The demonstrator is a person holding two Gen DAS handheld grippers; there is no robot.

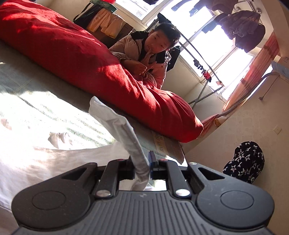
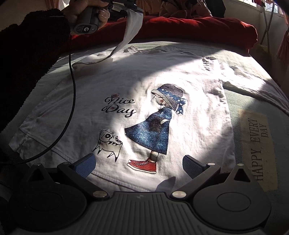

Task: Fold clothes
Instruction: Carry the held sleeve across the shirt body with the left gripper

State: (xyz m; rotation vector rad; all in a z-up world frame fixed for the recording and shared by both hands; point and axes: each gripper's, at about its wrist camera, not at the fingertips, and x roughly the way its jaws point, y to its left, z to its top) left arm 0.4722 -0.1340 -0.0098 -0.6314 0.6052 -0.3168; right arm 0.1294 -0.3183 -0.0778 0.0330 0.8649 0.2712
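A white long-sleeved shirt [image 2: 198,126] lies flat, front up, on the bed, printed with "Nice Day", a girl in a blue dress and a cat. My left gripper [image 1: 141,162] is shut on the shirt's left sleeve [image 1: 115,119], whose cuff stands up beyond the pads. In the right wrist view that left gripper [image 2: 130,8] is held at the top left, and the sleeve [image 2: 131,27] hangs from it down to the shirt's shoulder. My right gripper [image 2: 139,162] stands open just above the shirt's hem, nothing between its blue pads [image 2: 86,165].
A red duvet [image 1: 90,63] runs along the far side of the bed, with a person [image 1: 144,59] behind it. The pale green sheet [image 2: 258,144] reads "HAPPY EVERY DAY". A black cable [image 2: 72,90] hangs over the shirt. A star-patterned bundle [image 1: 243,162] lies on the floor by a drying rack [image 1: 204,72].
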